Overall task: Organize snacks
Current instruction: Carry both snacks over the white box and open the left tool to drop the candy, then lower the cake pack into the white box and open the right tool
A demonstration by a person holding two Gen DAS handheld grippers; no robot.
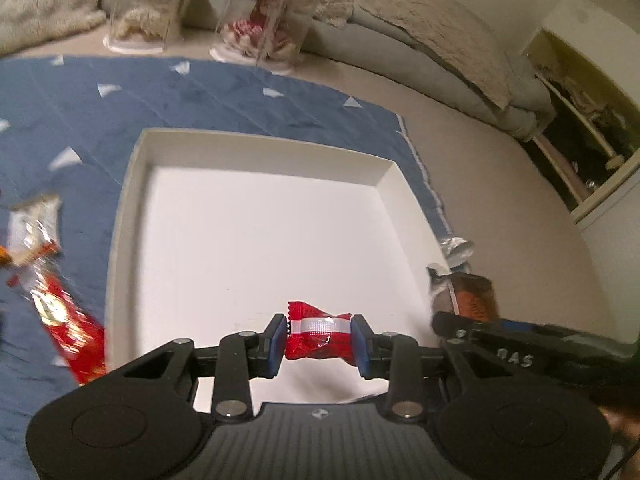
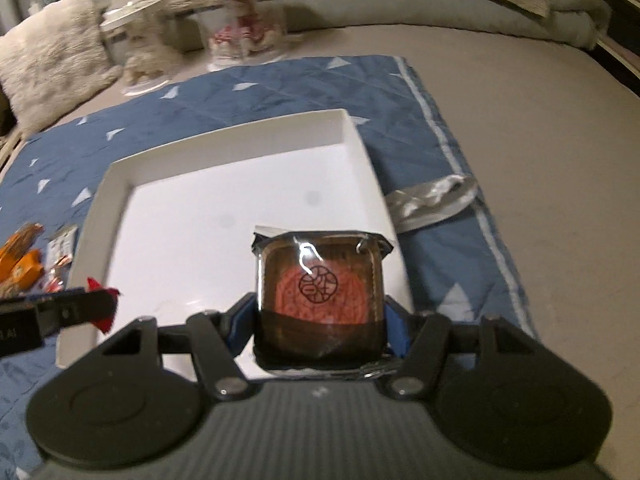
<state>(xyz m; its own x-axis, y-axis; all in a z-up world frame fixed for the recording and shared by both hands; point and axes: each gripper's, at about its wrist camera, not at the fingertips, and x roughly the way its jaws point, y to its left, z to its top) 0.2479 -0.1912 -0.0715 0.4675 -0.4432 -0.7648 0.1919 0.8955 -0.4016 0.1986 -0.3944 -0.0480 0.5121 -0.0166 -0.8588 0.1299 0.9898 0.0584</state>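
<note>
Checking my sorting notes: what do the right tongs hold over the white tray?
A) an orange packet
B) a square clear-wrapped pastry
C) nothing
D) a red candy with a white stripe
B: the right tongs are shut on the square clear-wrapped pastry above the white tray; the left tongs hold the red candy.

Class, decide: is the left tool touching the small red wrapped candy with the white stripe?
Touching. The left wrist view shows the left tool pads pressing both ends of the red wrapped candy.
</note>
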